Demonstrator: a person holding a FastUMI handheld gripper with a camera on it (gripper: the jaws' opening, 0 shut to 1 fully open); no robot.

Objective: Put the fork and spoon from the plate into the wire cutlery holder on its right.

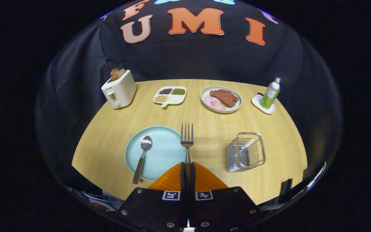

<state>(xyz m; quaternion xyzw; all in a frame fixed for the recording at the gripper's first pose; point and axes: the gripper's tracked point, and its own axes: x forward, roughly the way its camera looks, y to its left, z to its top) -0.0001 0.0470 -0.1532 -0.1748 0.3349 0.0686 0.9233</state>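
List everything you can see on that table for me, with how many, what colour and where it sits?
Fork: one, silver, held by its handle between the jaws, tines pointing ahead over the plate's right rim.
Spoon: one, silver bowl, brown handle, on the plate's left side.
Plate: one, pale blue, just ahead of the fingers.
Wire cutlery holder: one, silver, right of the plate.
Toaster: one, cream, bread in it, far left.
Divided dish: one, white, holding beans, right of the toaster.
Food plate: one, white, meat and slices, far centre.
Bottle: one, green and white, on a white coaster, far right.
Table: one, light wood.
Gripper: one, shut on the fork.
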